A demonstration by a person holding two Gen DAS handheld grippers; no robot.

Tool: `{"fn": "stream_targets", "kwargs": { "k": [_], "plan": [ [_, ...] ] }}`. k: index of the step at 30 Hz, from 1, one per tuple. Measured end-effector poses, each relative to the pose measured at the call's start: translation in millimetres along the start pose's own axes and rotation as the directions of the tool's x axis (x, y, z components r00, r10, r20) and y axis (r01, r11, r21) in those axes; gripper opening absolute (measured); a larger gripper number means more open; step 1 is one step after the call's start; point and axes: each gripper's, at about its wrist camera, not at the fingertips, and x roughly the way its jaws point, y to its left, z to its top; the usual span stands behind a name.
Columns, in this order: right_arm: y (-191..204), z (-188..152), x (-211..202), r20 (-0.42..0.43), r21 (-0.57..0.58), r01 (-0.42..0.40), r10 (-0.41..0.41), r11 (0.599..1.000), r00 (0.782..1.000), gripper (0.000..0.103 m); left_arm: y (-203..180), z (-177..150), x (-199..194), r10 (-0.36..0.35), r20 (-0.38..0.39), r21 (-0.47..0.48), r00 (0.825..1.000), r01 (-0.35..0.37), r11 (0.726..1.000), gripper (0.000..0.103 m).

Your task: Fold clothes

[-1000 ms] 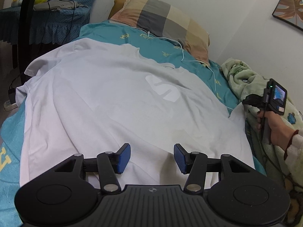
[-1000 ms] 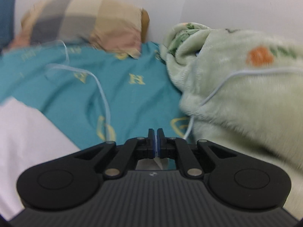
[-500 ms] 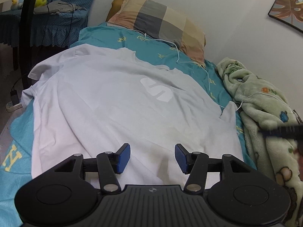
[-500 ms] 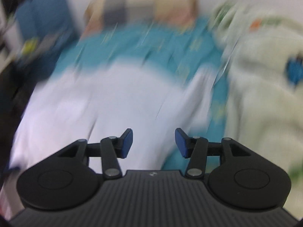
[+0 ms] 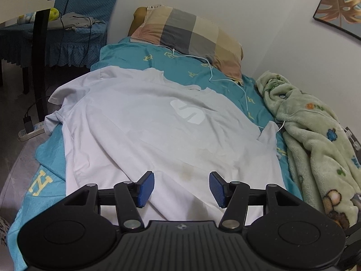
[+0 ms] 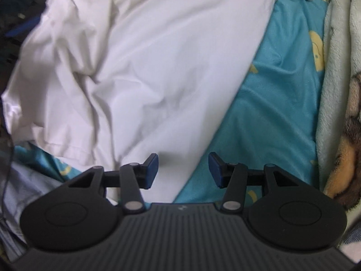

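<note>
A white T-shirt [image 5: 146, 124] with a pale S print lies spread face up on the teal bed sheet [image 5: 185, 67]. My left gripper [image 5: 181, 188] hovers open above the shirt's near hem, with nothing between its blue pads. In the right wrist view my right gripper [image 6: 182, 170] points down over the shirt's [image 6: 146, 56] right edge, where the cloth meets the bare sheet [image 6: 270, 101]. It is open and holds nothing. The shirt's left part is creased and bunched there.
A checked pillow [image 5: 187, 31] lies at the head of the bed, with a white cable [image 5: 225, 79] trailing across the sheet. A green fleece blanket [image 5: 315, 140] is heaped along the wall side. A blue-covered chair [image 5: 56, 33] and a power strip [image 5: 29, 128] are off the bed's left.
My right gripper opened and swung from facing the blanket and pillow to pointing down over the shirt's edge. It left the left wrist view. The left gripper drew back and up a little.
</note>
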Motion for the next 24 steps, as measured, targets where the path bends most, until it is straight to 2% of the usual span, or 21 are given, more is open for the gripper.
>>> {"fn": "stream_targets", "kwargs": {
  "k": [4,7,8,9,10,17,21,24],
  "plan": [
    [13,4,16,-0.105,-0.054,-0.003,-0.002,0.999,0.995,0.05,9,4,0,-0.021,0.005,-0.033,1.0,0.021,0.999,0.057],
    [30,3,21,-0.142,-0.133,-0.012,-0.007,0.991,0.99,0.047,16,7,-1,-0.027,0.014,-0.048,1.0,0.027,0.998,0.057],
    [37,2,21,-0.144,-0.169,-0.001,-0.024,0.986,0.989,0.041,19,8,-1,-0.029,0.017,-0.057,0.999,0.03,0.998,0.057],
    [44,1,20,-0.145,-0.205,0.01,-0.041,0.979,0.989,0.016,22,8,-1,-0.035,0.019,-0.071,0.999,0.037,0.997,0.057],
    [47,0,19,-0.153,-0.217,0.013,-0.047,0.976,0.987,0.004,25,10,-1,-0.042,0.021,-0.086,0.999,0.044,0.995,0.057],
    [50,-10,-24,-0.157,-0.312,0.049,-0.103,0.949,0.982,0.003,45,17,-12,-0.081,0.05,-0.169,0.995,0.089,0.982,0.057],
    [26,-19,-43,-0.169,-0.32,0.101,-0.162,0.942,0.972,0.003,57,20,-20,-0.1,0.051,-0.221,0.994,0.109,0.969,0.057],
    [-4,-33,-41,-0.187,-0.312,0.151,-0.217,0.938,0.958,0.003,65,19,-27,-0.064,0.027,-0.218,0.998,0.068,0.974,0.059]
  ]
}}
